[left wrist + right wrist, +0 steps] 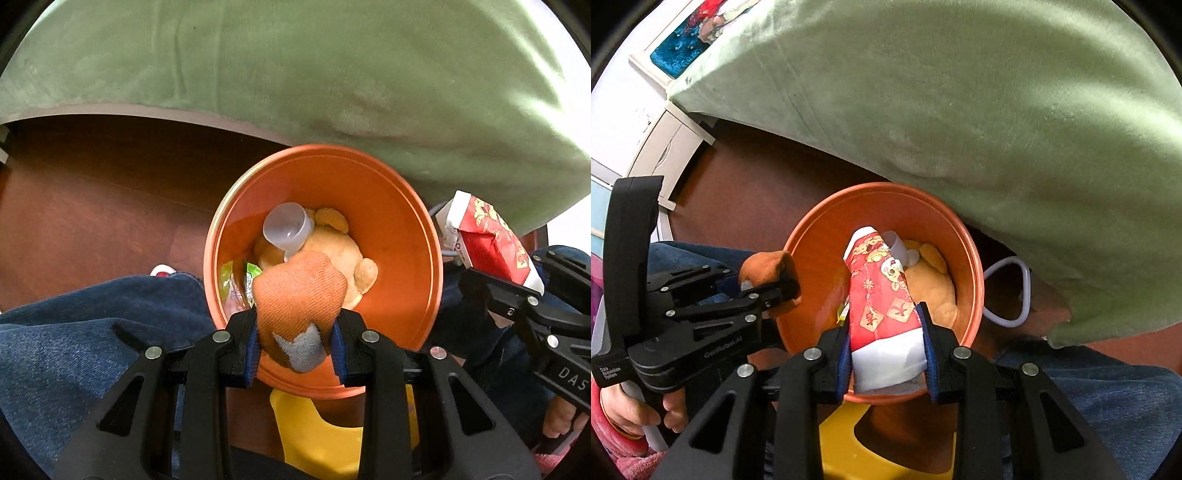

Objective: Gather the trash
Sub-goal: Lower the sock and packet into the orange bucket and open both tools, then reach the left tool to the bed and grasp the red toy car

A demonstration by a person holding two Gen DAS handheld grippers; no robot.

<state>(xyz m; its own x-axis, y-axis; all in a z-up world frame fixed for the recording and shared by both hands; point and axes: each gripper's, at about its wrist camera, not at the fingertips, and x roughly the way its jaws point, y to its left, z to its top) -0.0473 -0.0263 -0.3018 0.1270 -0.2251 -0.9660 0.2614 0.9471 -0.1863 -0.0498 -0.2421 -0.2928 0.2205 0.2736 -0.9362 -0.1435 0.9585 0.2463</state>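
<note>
I had both tongs pointing down over the orange bin [399,221]. The left tongs [297,349] were clamped on an orange sock [299,295] just above the bin's near rim; the right tongs [888,356] were clamped on a red-and-white carton [882,306] slanting into the bin, above a clear cup [286,227] and a tan plush toy [340,240] inside. I judged the risk to be release: the sock sat so near the rim that it might drape over the edge, and the long carton could tip out against the green blanket [960,110].
</note>
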